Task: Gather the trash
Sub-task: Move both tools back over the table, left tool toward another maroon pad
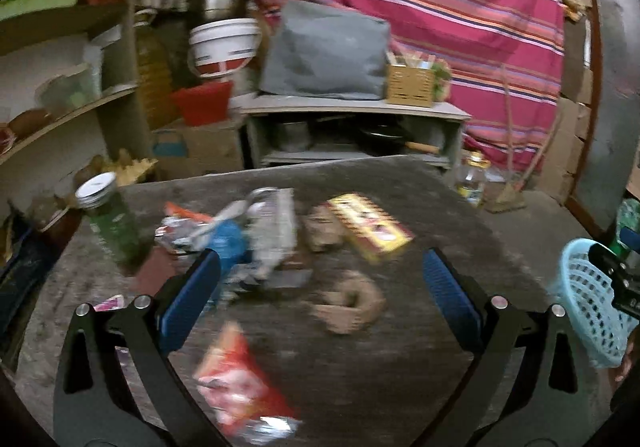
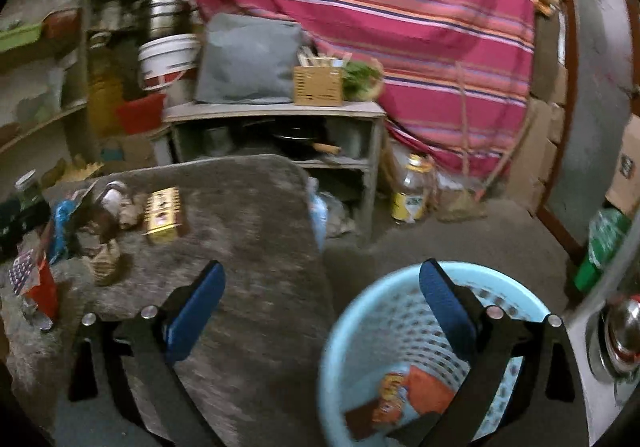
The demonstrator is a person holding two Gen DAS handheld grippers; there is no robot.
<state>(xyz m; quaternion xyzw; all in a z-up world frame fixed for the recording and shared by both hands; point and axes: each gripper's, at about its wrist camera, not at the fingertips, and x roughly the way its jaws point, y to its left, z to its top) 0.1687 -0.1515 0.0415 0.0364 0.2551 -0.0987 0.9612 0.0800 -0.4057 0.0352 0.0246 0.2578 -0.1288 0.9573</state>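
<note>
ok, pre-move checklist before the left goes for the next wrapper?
1. Left gripper open, nothing held: ok.
2. Red snack wrapper below the gripper, lying apart from the pile: ok.
3. Right gripper open, nothing held: ok.
4. Blue basket within view, room left, one orange wrapper inside: ok.
5. Image sharpness: not ok, both views motion-blurred.
6. Gripper height above table: cannot tell.

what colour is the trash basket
Light blue basket, seen best in the right wrist view.

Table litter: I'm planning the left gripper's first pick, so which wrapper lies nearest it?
The red-and-white crinkled snack wrapper, low between the open left gripper's fingers; the others lie farther back.
</note>
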